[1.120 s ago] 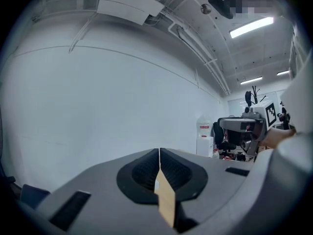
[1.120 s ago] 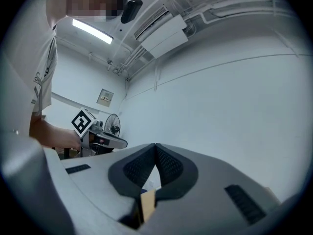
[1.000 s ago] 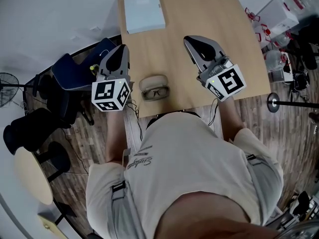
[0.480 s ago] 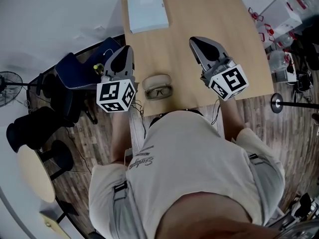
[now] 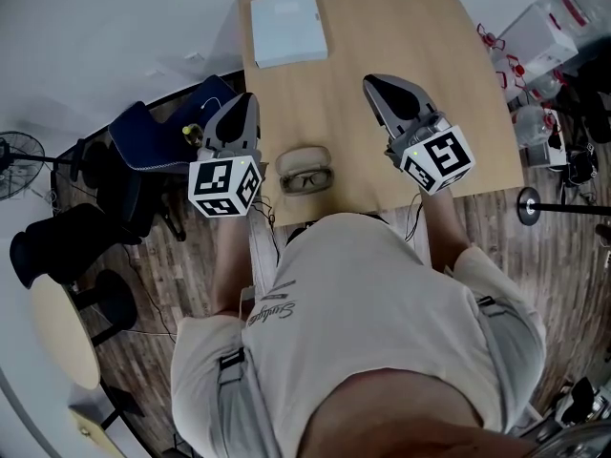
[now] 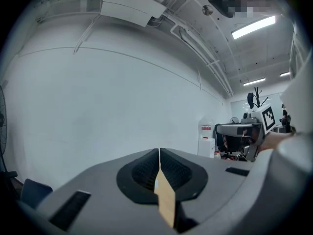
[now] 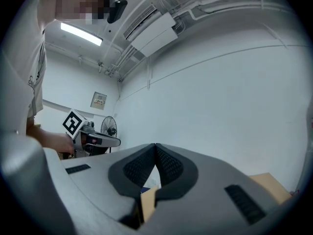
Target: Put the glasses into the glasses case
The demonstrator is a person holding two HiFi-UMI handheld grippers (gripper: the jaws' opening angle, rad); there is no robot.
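In the head view, the glasses case [image 5: 304, 157] is lying open at the near edge of the table [image 5: 382, 27], about in the middle of that edge. The glasses [image 5: 305, 180] are resting in its nearer half, lenses up. The left gripper [image 5: 246, 101] is hovering at the left edge of the table, near the case but not touching it. The right gripper [image 5: 374, 82] is hanging over the right half of the table, apart from the case. A white box [image 5: 284, 29] is sitting at the far left corner.

In the left gripper view, the two jaws are pressing together – only a thin line is showing between them, and they are holding nothing. They are pointing towards a white wall.

In the right gripper view, the jaws are meeting at their tips – nothing is standing between them. A fan [image 7: 108, 126] is standing at the left, by the wall.
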